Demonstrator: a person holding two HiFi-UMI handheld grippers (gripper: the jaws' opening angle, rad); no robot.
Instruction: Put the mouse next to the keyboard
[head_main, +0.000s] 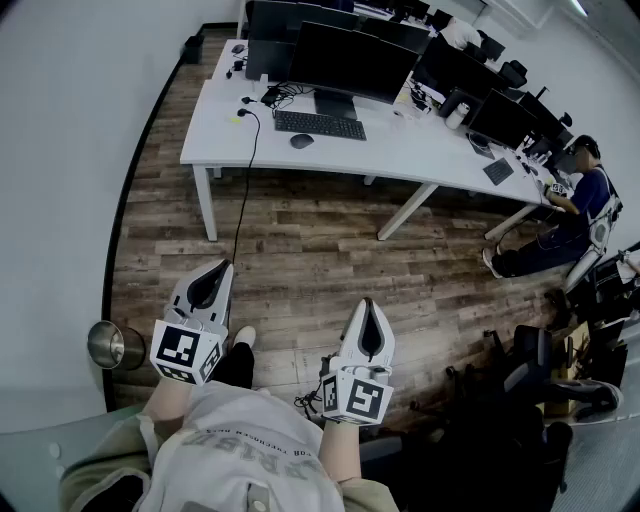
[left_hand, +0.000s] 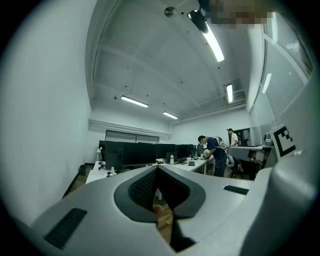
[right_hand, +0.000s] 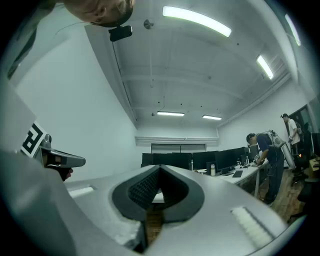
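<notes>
A dark mouse lies on the white desk just in front of the black keyboard, under a large monitor. Both grippers hang over the wooden floor, well short of the desk and close to my body. My left gripper is shut and holds nothing. My right gripper is shut and empty too. In the left gripper view the left gripper's jaws meet at the tip, with the desk row far beyond. In the right gripper view the right gripper's tips are closed as well.
A metal bin stands by the wall at my left. A cable hangs from the desk to the floor. A person sits at the desk's far right end, with chairs and dark gear at the right.
</notes>
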